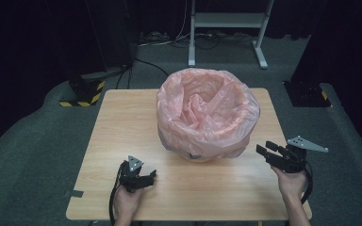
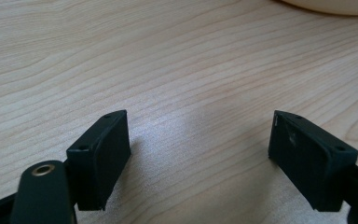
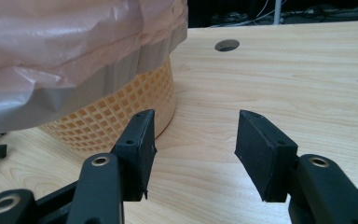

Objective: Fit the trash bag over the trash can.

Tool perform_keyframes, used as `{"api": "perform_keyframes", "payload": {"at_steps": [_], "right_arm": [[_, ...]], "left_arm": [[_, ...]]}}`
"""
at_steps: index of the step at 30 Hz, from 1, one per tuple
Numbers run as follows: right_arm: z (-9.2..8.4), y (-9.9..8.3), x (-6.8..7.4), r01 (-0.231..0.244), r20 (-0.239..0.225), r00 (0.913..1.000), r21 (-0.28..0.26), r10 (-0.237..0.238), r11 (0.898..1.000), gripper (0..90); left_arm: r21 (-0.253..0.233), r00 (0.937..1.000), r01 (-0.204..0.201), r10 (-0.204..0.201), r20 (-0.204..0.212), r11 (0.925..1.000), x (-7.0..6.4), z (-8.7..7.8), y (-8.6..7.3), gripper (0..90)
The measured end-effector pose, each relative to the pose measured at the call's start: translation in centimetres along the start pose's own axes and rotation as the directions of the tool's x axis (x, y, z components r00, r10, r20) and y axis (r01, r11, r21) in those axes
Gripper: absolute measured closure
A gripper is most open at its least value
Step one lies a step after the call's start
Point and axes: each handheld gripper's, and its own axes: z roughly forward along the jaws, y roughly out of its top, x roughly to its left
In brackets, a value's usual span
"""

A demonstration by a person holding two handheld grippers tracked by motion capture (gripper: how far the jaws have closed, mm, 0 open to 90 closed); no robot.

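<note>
A mesh wastebasket (image 3: 116, 112) lined with a pink plastic bag (image 1: 207, 110) stands in the middle of the wooden table (image 1: 122, 122). The bag's rim is folded down over the basket's outside (image 3: 65, 51). My left gripper (image 1: 152, 177) rests low on the table at the front left, open, with bare wood between its fingers (image 2: 103, 156). My right gripper (image 1: 265, 149) is held at the front right, pointing at the basket's right side. It is open (image 3: 195, 154) with nothing between its jaws, a short way from the basket wall.
A round cable hole (image 3: 227, 45) is cut in the tabletop beyond the basket. A white metal stand (image 1: 226, 21) and cables lie on the grey floor behind the table. A yellow-and-black striped base (image 1: 82, 92) sits at the back left.
</note>
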Motion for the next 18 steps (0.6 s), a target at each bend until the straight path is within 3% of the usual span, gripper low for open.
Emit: {"api": "perform_keyframes", "payload": {"at_steps": [18], "right_arm": [[1.7,-1.0,0.3,-0.016,-0.003,0.9999,0.024,0.016,1.0,47.4]], "left_arm": [[0.0,1.0,0.0,0.0,0.0,1.0,0.0,0.0,0.0,20.7]]}}
